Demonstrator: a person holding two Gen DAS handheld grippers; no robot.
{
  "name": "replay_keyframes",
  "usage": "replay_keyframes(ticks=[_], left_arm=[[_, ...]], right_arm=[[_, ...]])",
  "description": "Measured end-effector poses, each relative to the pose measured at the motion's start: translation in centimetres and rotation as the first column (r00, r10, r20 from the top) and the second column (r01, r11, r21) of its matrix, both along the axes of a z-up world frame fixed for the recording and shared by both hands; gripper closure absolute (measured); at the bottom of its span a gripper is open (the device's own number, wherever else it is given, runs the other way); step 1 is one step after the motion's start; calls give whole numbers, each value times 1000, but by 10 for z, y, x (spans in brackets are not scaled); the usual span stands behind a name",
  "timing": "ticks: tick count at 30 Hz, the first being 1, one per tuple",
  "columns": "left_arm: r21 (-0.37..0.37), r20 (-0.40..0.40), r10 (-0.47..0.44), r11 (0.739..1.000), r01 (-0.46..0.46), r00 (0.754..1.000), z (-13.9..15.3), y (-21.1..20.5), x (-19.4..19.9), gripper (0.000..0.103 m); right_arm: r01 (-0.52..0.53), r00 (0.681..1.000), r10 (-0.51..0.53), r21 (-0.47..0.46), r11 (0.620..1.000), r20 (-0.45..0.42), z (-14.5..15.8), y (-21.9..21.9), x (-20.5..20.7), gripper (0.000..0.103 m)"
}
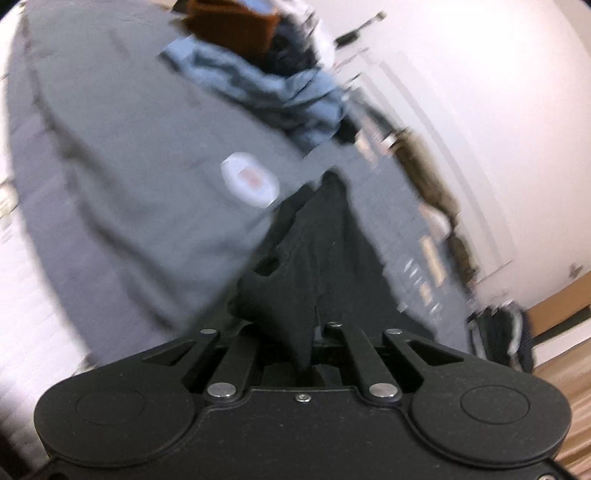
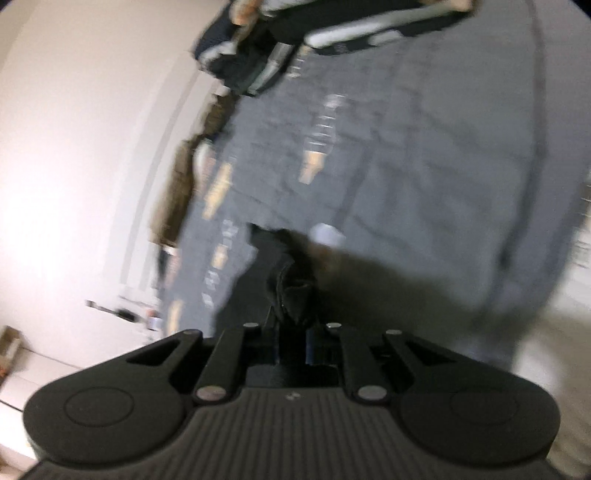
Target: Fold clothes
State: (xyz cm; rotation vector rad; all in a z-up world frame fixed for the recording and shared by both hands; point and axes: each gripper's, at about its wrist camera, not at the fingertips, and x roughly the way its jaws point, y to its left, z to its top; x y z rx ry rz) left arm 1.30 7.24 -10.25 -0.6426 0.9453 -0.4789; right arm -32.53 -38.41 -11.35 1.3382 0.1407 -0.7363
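Note:
Both views are blurred by motion. In the left wrist view my left gripper is shut on a black garment, which bunches over the fingers and hides their tips. It hangs over a grey cover that bears a round white label. My right gripper, seen in the right wrist view, is shut on a fold of the same kind of black cloth. Below it lies a grey printed cloth.
A crumpled blue garment and a brown item lie at the far end of the grey cover. An olive garment runs along its edge by the white wall. A dark garment with pale stripes lies nearby.

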Motion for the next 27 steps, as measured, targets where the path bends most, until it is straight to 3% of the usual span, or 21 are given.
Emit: replay_keyframes(ticks=[1,3,4,6,8,10,13,18,22,27], left_arm=[[22,-17,8,1000,-8,1000,-3,2,0,98],[68,-50,30,997,-27,998,-9,5,0,89],[91,-67,42,995,-36,997,-11,6,0,79],[138,-98,66,989,-52,993,-17,9,0,72],[178,-29,76,982,-70,997,-5,15,-4,66],[209,45,94,973,-102,995,5,20,-8,63],[227,114,93,967,-117,989,16,20,-9,63],[262,231,21,961,-83,973,39,7,-7,63],[350,356,-94,936,-39,930,54,-22,-6,59],[414,412,-198,910,11,890,57,-56,7,59]], right_arm=[[-4,999,5,13,1000,-39,-4,1,-2,90],[7,993,-1,44,999,-122,-14,4,-7,87],[19,989,-11,48,999,-148,-17,4,-9,85],[41,980,-30,51,998,-198,-22,3,-11,79],[64,969,-67,-20,998,-237,-10,4,-15,76],[87,948,-131,-158,984,-289,11,10,-20,65],[70,938,-166,-303,950,-304,36,14,-23,64],[-117,947,-21,-407,906,-320,59,20,-4,64],[-292,923,118,-464,836,-367,71,29,29,64],[-421,886,233,-485,766,-401,82,33,66,62]])
